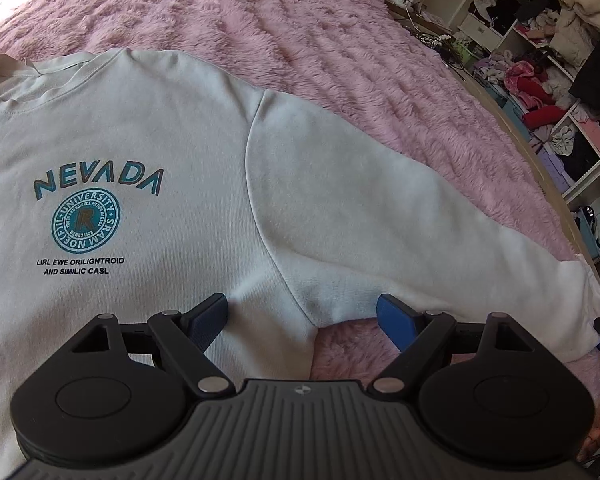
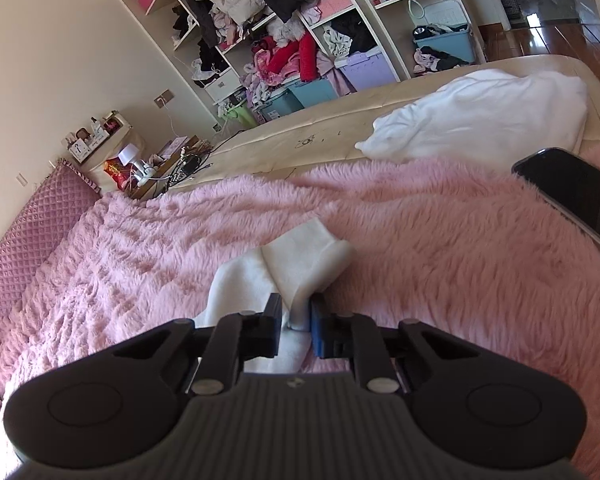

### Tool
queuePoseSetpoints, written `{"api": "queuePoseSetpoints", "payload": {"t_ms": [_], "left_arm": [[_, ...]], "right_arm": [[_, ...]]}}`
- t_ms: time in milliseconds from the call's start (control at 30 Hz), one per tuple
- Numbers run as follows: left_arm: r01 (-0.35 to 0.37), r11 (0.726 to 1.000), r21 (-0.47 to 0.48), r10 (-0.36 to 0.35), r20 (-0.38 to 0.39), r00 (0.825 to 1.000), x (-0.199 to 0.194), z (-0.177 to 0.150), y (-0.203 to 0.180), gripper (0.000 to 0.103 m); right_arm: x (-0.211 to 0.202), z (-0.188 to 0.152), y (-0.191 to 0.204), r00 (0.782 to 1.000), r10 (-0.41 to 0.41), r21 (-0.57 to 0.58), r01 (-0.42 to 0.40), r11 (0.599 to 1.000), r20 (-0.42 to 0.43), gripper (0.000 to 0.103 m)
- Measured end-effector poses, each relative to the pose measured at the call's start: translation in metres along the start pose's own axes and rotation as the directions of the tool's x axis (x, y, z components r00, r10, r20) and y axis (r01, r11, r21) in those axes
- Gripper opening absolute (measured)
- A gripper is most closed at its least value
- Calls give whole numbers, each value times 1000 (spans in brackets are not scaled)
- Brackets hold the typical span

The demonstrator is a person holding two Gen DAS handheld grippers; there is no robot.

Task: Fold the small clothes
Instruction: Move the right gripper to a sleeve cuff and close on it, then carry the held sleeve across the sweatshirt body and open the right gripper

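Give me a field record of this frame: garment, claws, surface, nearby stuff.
garment: white NEVADA sweatshirt, front up, sleeve spread out to the side
sleeve cuff: pinched in the right claw
left claw: open, above the underarm seam
surface: pink fuzzy blanket
nearby: black phone on the blanket; white cloth on the bare mattress beyond

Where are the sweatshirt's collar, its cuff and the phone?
collar [image 1: 8,80]: left wrist view, ribbed neckline.
cuff [image 2: 312,256]: right wrist view, sleeve end, pinched by the right gripper [image 2: 296,320].
phone [image 2: 580,196]: right wrist view, dark screen.
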State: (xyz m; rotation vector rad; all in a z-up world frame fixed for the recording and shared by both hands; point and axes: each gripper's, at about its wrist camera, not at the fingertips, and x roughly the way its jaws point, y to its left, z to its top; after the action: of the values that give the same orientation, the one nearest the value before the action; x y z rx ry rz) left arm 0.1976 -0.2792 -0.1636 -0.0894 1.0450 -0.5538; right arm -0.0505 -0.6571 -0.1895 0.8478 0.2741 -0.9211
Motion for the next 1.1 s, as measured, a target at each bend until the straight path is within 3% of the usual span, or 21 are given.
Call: {"api": "queuePoseSetpoints", "payload": {"t_ms": [67,300,500,667,767,933,1100], "left_arm": [[0,1000,4,0,0,1000,2,0,0,98],[20,1000,-1,-20,-1,1000,9,-1,5,99],[67,996,-58,-67,11,998,-13,7,23,98],[66,991,-115,-56,86,995,-66,8,65,99],[46,985,-167,-25,124,992,-100,1,104,99],[-19,967,-254,60,154,986,-151,-15,173,99],[-61,922,-382,145,194,970,-197,-36,243,99]], "right_arm": [[-2,1,-1,1000,9,5,-9,1000,2,4],[-24,9,24,996,86,-42,-85,996,26,3],[-54,12,96,961,275,-99,-270,958,32,3],[-83,-9,181,887,462,-137,-459,878,-15,2],[-101,-36,233,823,564,-143,-567,811,-67,2],[-131,-106,318,706,683,-124,-707,696,-189,2],[-151,-201,383,604,714,-107,-785,610,-354,2]]}}
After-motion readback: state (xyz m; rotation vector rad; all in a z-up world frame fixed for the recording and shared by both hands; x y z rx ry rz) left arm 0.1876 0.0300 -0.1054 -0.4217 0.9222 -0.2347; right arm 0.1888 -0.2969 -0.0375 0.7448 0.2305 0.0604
